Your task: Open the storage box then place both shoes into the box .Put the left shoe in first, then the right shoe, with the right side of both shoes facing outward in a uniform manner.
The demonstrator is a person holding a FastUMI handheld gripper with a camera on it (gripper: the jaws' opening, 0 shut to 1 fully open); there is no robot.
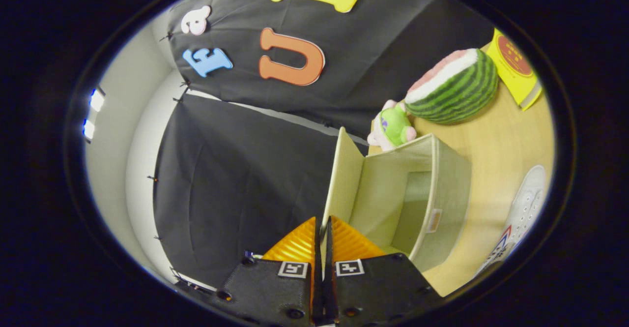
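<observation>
Here your gripper (323, 228) pinches the box's lid (341, 179), the jaws nearly closed with the flap's thin edge between the fingers. The lid stands swung up and away from the box (444, 189), whose mouth is open and whose inside looks bare (no shoe in it yet). One shoe (523, 209) lies on the table (496, 140) just beyond the box; you cannot tell from here whether it is the left or the right. A plush watermelon (454, 88), a small toy (393, 125) and a yellow packet (513, 69) sit behind the box. Risk: the flap is limp fabric, so it may fall shut once you release it, or a further pull may drag the light box into the toy.
</observation>
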